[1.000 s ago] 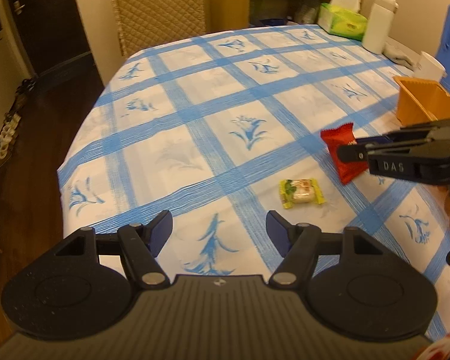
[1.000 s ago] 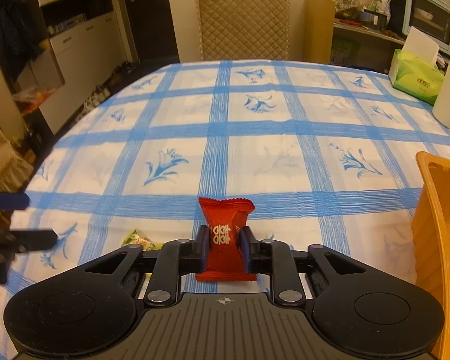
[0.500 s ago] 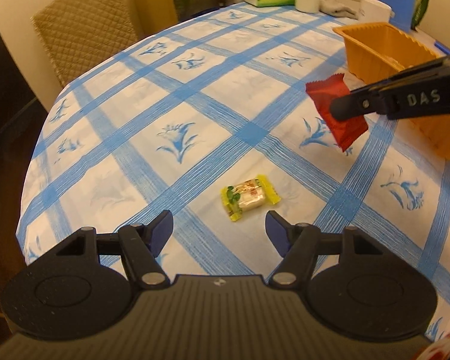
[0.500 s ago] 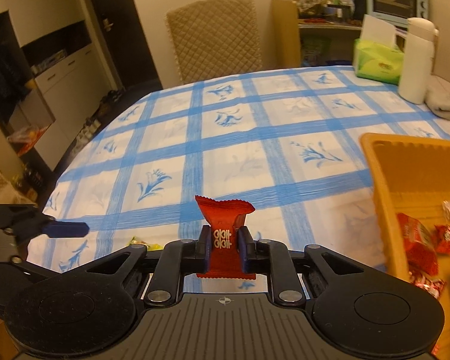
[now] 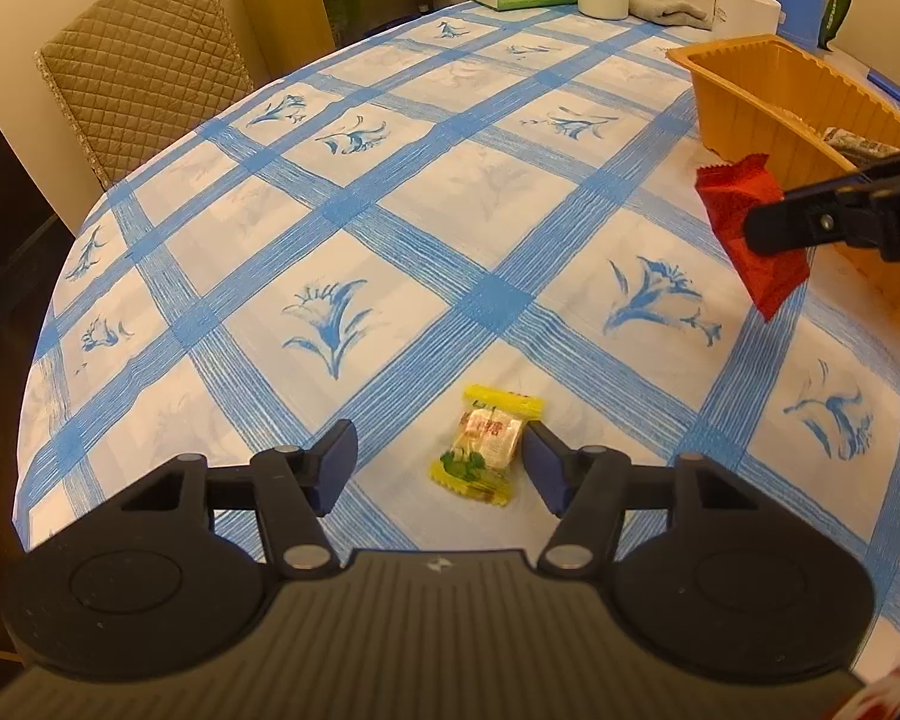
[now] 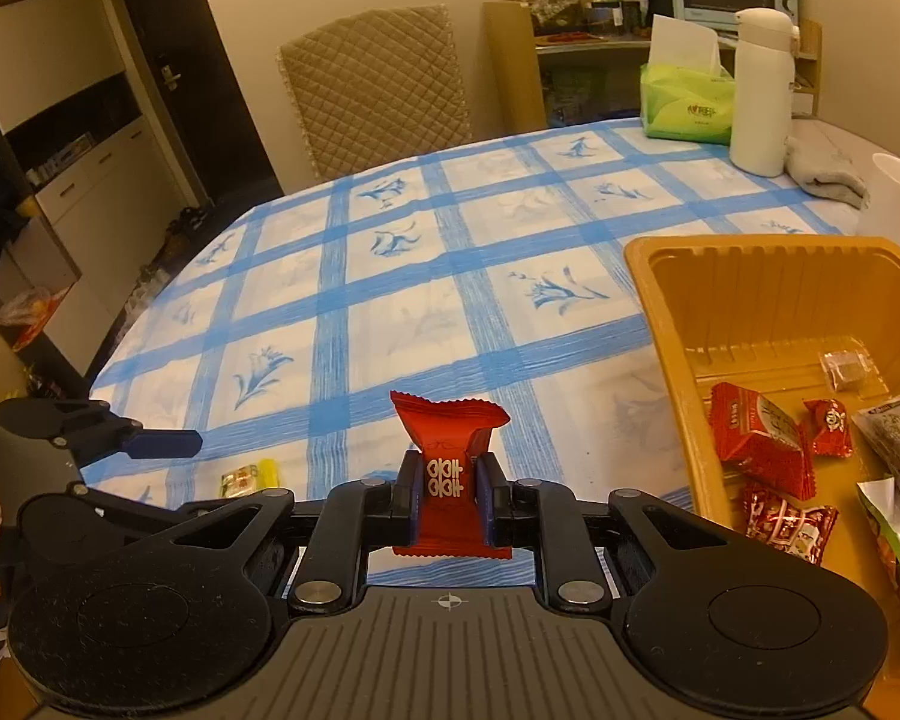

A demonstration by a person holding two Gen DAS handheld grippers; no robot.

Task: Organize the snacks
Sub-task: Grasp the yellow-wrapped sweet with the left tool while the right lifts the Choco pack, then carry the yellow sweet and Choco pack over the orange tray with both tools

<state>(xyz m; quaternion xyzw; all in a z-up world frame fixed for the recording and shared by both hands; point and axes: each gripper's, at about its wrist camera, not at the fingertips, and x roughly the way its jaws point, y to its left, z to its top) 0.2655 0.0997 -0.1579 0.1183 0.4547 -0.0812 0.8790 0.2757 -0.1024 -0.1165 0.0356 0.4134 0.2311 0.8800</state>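
A yellow wrapped snack (image 5: 489, 447) lies on the blue-checked tablecloth (image 5: 390, 228). My left gripper (image 5: 441, 465) straddles it and its jaws are closing. The right pad sits beside the wrapper and the left pad stands well clear of it. My right gripper (image 6: 448, 495) is shut on a red snack packet (image 6: 447, 468), held upright above the cloth just left of the orange tray (image 6: 666, 324). In the left wrist view that red packet (image 5: 744, 222) hangs in front of the orange tray (image 5: 744, 90). Several wrapped snacks (image 6: 756, 438) lie in the tray.
At the table's far side stand a green tissue box (image 6: 687, 105), a white bottle (image 6: 759, 93), a grey cloth (image 6: 825, 171) and a white cup (image 5: 744, 9). A quilted chair (image 6: 378, 84) is behind the table. The table's left edge (image 5: 48, 324) drops to dark floor.
The left gripper came down over the yellow snack, which now lies between narrower jaws. The right gripper carried the red packet rightward, next to the orange tray.
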